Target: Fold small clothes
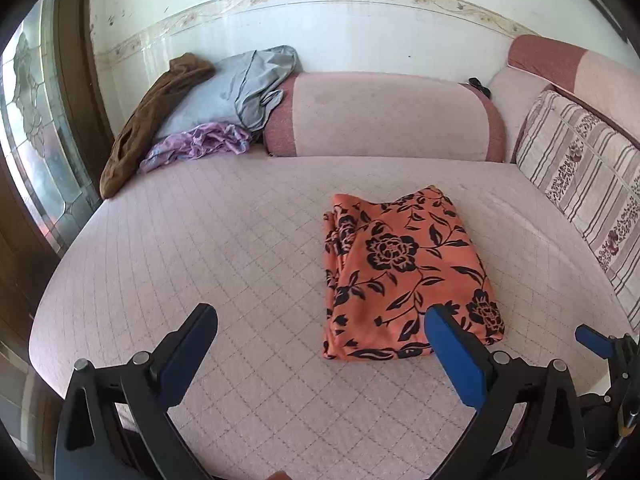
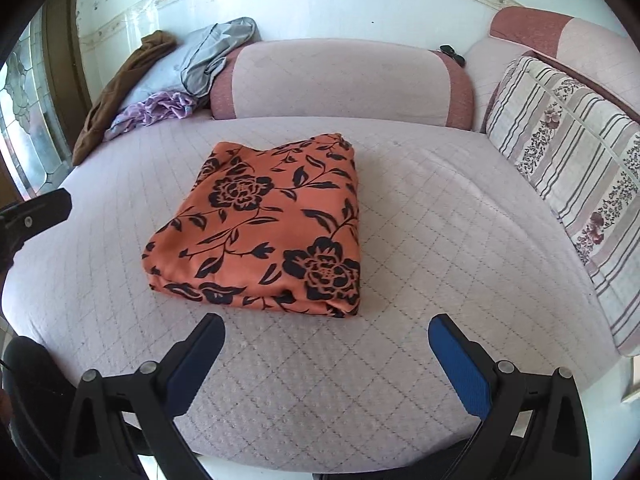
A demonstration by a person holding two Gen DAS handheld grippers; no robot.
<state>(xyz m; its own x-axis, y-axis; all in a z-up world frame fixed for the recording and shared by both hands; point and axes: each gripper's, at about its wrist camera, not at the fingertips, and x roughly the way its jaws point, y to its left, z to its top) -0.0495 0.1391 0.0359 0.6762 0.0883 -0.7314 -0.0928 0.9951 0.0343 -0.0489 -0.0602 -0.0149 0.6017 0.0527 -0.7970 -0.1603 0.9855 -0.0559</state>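
Observation:
An orange cloth with a black flower print [image 1: 404, 272] [image 2: 268, 224] lies folded into a flat rectangle on the pink quilted sofa seat [image 1: 224, 248] [image 2: 460, 248]. My left gripper [image 1: 320, 320] hovers over the seat near the cloth's front left corner, jaws wide open, nothing between them. My right gripper [image 2: 326, 328] hangs just in front of the cloth's near edge, also wide open and holding nothing. One blue fingertip of the right gripper [image 1: 592, 338] shows at the right edge of the left wrist view. A black part of the left gripper [image 2: 36, 208] shows at the left edge of the right wrist view.
A pile of loose clothes lies at the seat's back left: a brown one [image 1: 152, 120], a grey one [image 1: 240, 88] and a purple one [image 1: 200, 146]. A pink back cushion [image 1: 384, 116] stands behind the seat. A striped flowered pillow [image 2: 568, 184] leans at the right.

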